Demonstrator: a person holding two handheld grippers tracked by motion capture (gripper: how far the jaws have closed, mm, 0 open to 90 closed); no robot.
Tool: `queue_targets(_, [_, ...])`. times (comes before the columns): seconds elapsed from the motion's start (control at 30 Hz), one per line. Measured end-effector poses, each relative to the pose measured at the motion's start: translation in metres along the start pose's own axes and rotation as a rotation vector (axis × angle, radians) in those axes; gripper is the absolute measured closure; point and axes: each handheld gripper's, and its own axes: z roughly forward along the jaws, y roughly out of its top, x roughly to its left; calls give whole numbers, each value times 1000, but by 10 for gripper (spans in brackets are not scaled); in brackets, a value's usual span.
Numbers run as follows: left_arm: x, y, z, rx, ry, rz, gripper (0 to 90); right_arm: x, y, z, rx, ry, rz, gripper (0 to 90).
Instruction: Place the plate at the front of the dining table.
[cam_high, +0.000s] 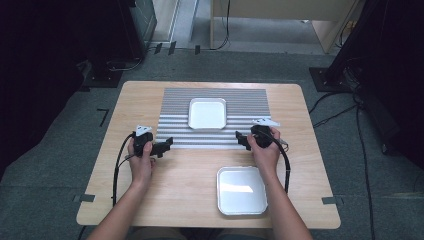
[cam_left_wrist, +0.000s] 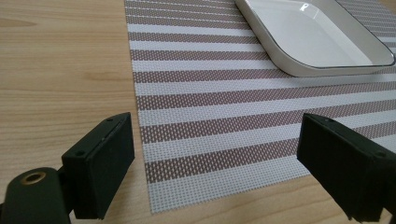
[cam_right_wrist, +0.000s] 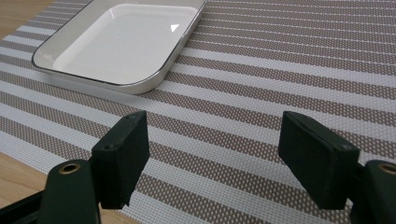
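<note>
A striped grey and white placemat (cam_high: 215, 117) lies on the far half of the wooden table (cam_high: 150, 195). On it sits a square white plate (cam_high: 207, 113), empty, also seen in the left gripper view (cam_left_wrist: 322, 35) and the right gripper view (cam_right_wrist: 119, 39). A second white square plate (cam_high: 241, 190) rests on bare wood near the front edge. My left gripper (cam_high: 166, 145) hovers at the mat's near left corner, jaws wide open with nothing between them (cam_left_wrist: 212, 163). My right gripper (cam_high: 240, 139) points in from the mat's near right side, also open and empty (cam_right_wrist: 215, 154).
Cables trail from both grippers across the table toward the front edge. Dark stands, cables and a wooden frame stand on the grey floor beyond the table.
</note>
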Motion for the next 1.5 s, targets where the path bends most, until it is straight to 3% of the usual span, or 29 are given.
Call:
queue_targets(0.17, [0, -4, -5, 8, 0, 30, 110, -3, -5, -5, -4, -3, 2, 246])
queue_targets(0.5, [0, -13, -17, 5, -12, 50, 110, -7, -11, -17, -14, -7, -10, 248])
queue_targets(0.97, [11, -22, -34, -5, -10, 28, 109, -15, -23, -32, -23, -11, -1, 244])
queue_targets(1.5, [17, -34, -52, -5, -5, 51, 109, -27, -38, -56, -51, -25, 6, 246])
